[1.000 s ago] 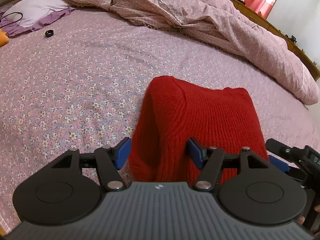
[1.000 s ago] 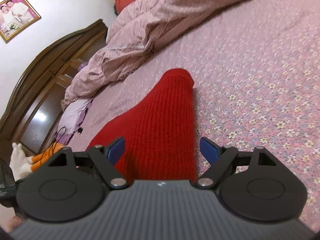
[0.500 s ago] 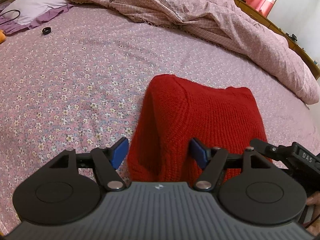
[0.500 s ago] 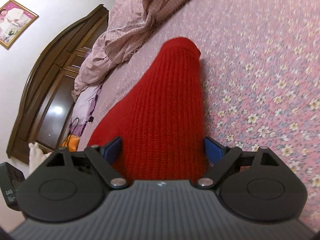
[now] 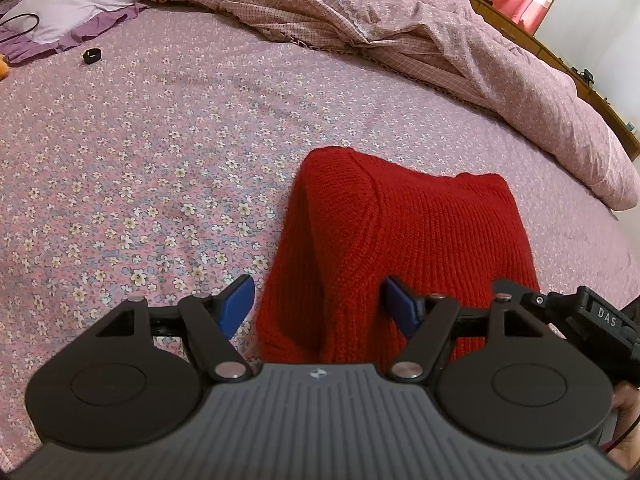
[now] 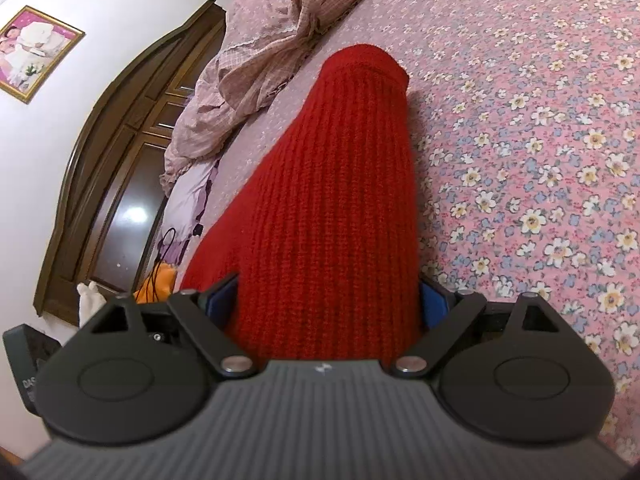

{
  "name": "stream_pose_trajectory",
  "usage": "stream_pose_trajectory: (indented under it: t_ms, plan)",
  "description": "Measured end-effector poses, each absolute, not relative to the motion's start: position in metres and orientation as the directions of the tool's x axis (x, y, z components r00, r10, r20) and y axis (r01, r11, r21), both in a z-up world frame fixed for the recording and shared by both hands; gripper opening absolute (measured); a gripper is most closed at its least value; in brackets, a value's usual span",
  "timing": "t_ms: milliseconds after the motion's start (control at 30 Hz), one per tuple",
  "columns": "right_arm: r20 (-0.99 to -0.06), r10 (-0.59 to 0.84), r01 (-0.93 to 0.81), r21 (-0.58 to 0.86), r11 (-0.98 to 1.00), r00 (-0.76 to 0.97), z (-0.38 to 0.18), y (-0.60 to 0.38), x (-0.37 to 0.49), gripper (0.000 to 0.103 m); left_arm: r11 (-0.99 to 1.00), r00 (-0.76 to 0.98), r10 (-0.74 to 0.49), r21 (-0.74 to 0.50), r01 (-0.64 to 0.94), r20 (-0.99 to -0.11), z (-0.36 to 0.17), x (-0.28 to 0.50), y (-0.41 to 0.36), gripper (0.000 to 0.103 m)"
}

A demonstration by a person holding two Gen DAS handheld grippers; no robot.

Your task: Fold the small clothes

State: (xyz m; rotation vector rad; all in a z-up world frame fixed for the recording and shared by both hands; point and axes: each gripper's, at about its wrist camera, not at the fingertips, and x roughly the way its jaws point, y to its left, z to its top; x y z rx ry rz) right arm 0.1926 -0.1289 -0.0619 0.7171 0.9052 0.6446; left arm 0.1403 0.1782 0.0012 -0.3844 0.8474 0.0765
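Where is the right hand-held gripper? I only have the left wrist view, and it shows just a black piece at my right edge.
Observer: The right hand-held gripper straddles the sweater; the knit fills the gap between its open jaws.
Operator: How does the sweater lie ahead of it?
Observer: From there it runs as one long band to a rounded end, close to the quilt.
Operator: What is past the bed on that side?
Observer: A dark wooden headboard, and a framed photo on the wall above it.
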Motion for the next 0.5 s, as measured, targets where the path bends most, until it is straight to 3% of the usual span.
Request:
stream_pose_trajectory:
  t_ms: [333, 500]
  plan:
    - [-0.448, 0.763, -0.220, 0.776, 0.591, 0.466, -0.0619, -0.1209, 0.1992, 0.088, 0.923, 0.668, -0.086, -0.311, -0.225, -0.740, -0.0019, 0.1396, 0.1793, 0.076]
    - [-0.421, 0.761, -0.233, 0.779, 0.582, 0.493, -0.0579, -0.1259, 0.1916, 0.070, 0.925, 0.670, -0.082, -0.306, -0.225, -0.738, -0.0011, 0.1383, 0.1766, 0.076]
